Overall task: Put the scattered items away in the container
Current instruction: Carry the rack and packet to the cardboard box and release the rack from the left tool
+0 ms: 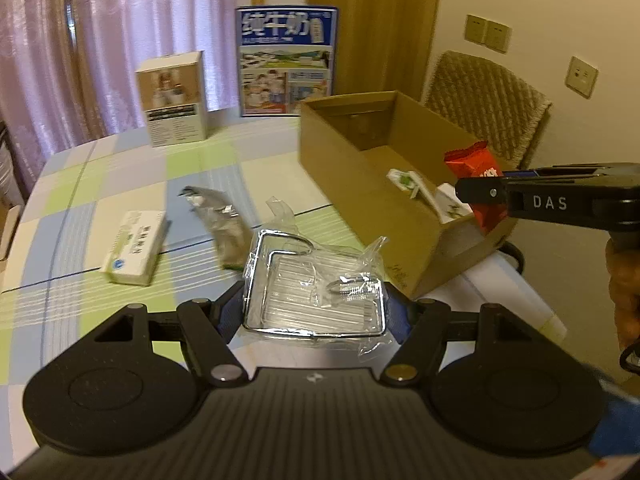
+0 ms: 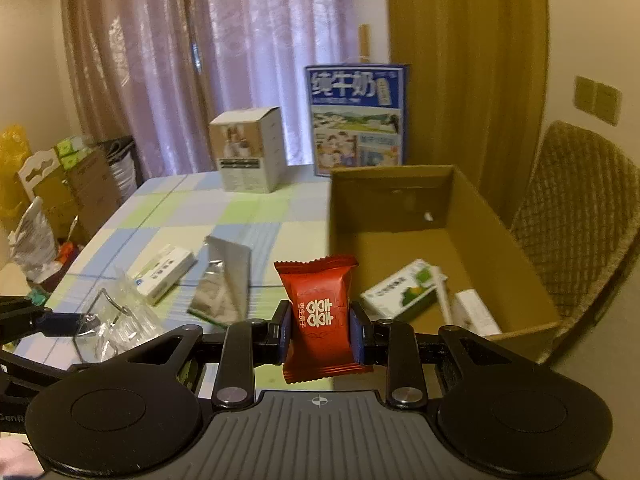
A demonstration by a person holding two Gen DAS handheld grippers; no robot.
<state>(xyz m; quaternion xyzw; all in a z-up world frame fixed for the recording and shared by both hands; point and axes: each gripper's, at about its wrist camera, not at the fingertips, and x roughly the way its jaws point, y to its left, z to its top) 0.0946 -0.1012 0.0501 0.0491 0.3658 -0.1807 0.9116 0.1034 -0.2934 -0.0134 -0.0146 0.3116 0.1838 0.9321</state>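
Left gripper clamped across bagged wire rack, stiff but slippery; right gripper pinching light, crushable red packet mid-body; cardboard box ahead-right.

Cardboard box stands right of the small carton, apparently apart.

Sheer pink curtains, cream wall, woven chair beside checked tablecloth.
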